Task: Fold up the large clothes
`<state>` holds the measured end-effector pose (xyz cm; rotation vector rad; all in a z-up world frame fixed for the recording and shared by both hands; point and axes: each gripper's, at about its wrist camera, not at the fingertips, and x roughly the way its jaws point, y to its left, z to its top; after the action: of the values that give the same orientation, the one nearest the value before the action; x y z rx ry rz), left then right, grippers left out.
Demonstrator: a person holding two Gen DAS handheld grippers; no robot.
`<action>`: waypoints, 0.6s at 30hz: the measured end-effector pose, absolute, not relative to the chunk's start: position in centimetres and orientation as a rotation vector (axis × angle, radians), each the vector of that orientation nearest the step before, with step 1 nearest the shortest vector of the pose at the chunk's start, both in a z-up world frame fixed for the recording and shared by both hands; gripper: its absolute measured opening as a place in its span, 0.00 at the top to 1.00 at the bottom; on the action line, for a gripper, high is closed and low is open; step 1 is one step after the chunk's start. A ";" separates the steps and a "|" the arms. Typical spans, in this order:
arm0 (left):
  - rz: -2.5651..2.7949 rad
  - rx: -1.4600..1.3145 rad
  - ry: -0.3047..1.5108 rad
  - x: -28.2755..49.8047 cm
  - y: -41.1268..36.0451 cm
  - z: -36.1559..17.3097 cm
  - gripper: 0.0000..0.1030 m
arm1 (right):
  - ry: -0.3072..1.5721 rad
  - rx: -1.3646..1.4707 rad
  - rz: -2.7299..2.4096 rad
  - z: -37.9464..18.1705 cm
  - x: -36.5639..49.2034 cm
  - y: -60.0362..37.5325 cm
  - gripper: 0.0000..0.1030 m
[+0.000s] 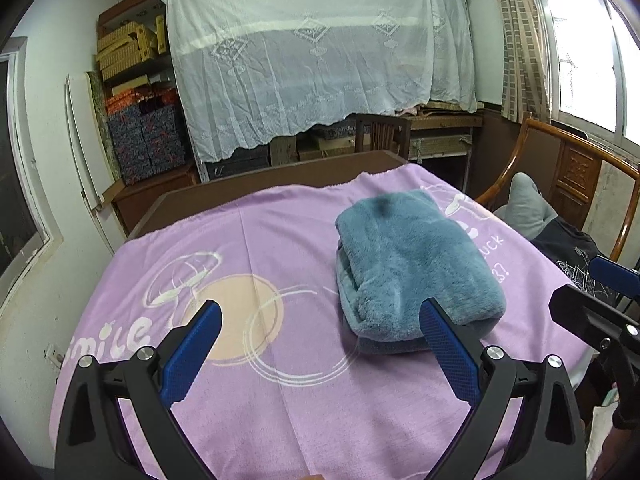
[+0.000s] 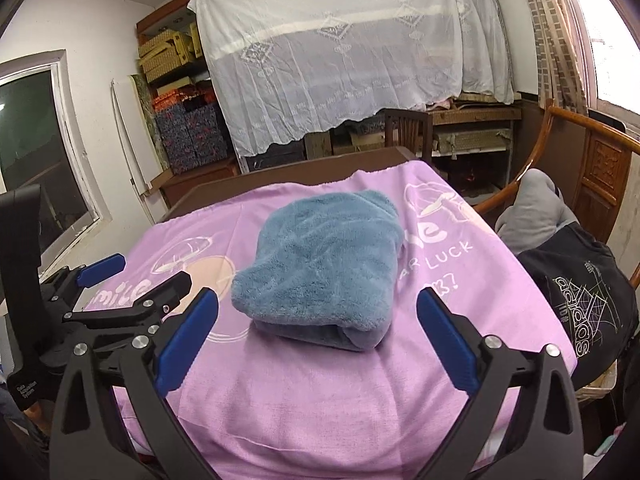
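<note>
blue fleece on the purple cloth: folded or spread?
Folded. The fluffy blue fleece garment sits as a compact bundle, layered edges showing at its near end.

"Smile" and "LUCK" on purple cloth (image 2: pixel 360 400); "adidas" on black garment (image 2: pixel 580 300).

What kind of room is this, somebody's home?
Probably a lived-in home room used for storage: stacked boxes on shelves, a lace sheet draped over furniture, carved wooden chairs, and a folded blue garment on a cloth-covered table.

Both grippers (image 1: pixel 320 328) (image 2: pixel 318 320) have black frames, silver screws and 2 blue textured pads (image 1: pixel 192 356).
</note>
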<state>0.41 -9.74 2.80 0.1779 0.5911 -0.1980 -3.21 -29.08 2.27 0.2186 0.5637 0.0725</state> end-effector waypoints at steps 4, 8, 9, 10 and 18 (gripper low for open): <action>-0.199 0.173 0.613 0.9 -9.6 2.2 0.03 | 0.581 0.206 0.072 1.6 -2.4 -28.9 0.06; -0.204 0.178 0.625 1.1 -9.8 1.8 0.03 | 0.601 0.207 0.073 1.0 -1.9 -28.7 0.06; -0.205 0.180 0.626 1.1 -9.9 1.8 0.03 | 0.603 0.207 0.072 0.9 -1.8 -28.7 0.06; -0.207 0.183 0.627 1.1 -10.0 1.7 0.03 | 0.603 0.208 0.072 0.8 -1.7 -28.7 0.06; -0.213 0.184 0.632 1.2 -10.1 1.7 0.03 | 0.603 0.208 0.073 0.8 -1.6 -28.7 0.06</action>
<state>1.19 -10.14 1.69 0.1844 0.6317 -0.2132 -1.65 -28.68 0.85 0.2078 0.6029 0.0734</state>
